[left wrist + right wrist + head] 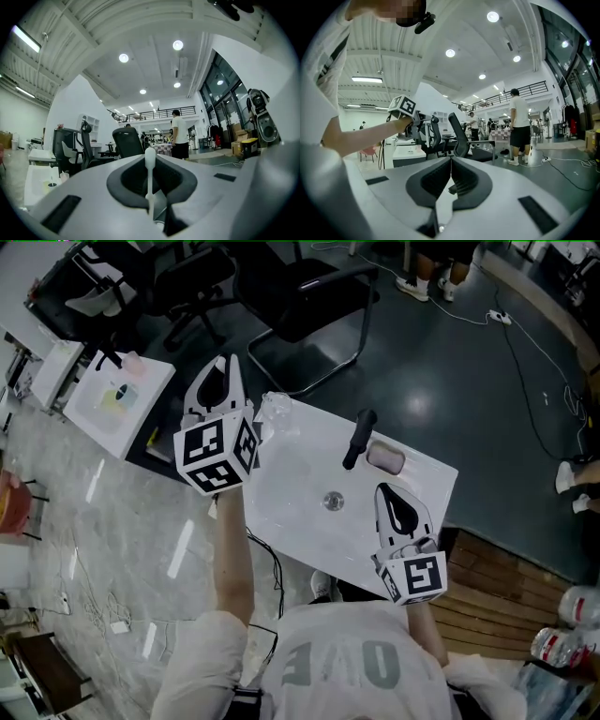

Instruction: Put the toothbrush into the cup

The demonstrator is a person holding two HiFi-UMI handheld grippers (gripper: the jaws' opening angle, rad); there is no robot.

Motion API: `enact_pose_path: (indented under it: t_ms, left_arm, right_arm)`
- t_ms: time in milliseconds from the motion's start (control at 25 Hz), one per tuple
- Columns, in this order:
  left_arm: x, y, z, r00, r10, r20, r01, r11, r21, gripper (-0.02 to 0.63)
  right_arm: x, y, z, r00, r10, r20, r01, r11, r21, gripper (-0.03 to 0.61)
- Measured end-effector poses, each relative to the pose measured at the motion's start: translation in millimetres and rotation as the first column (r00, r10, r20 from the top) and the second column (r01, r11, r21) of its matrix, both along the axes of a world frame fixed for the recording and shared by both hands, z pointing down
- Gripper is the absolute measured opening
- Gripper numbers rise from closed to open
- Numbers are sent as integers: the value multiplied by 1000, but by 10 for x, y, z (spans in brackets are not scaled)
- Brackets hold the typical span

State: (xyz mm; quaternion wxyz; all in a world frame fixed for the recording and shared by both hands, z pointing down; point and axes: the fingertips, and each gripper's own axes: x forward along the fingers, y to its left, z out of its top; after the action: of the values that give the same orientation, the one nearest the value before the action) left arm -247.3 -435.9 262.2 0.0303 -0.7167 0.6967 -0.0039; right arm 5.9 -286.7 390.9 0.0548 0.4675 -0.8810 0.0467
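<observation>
Head view: camera on the person's head, aimed steeply down. Desk [300, 484] mid-frame, left tongs [221, 381] upper left, right tongs [392, 498] lower right, both seen near and from above.

Left gripper view: camera rides on the left tongs close behind the jaws and faces level across the room. The tongs fill the lower half of the frame.

Right gripper view: same mounting on the right tongs, facing nearly level.

Shared: both gripper views catch the standing person [178, 136] and the black office chairs [126, 143]. Those chairs sit at the top of the head view. The right gripper view also takes in the left tongs' marker cube [403, 107], left of centre.
</observation>
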Motion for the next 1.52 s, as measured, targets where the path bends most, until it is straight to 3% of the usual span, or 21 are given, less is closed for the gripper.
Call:
enact_pose_path:
  t_ms: [400,800,1240,1520]
  left_arm:
    - [13,-587,958,998,19,-67,-27,993,-116,52]
    - [103,-712,1775,999,10,-51,-23,969,-246,52]
    - [41,-773,2084,997,-2,-73,-19,955,-295,52]
    - [76,-731,2168,999,-2,-40,-11,949,-314,52]
  right_arm:
    - [111,-139,222,999,35,-18,-36,998,-52,31]
    - [-51,-264,359,1000,-16,-24,14,996,-93,31]
    - [-237,-287,451,998,-52,-25,48,992,-115,31]
    - [-218,-258,433,998,-51,-30,47,993,-108,31]
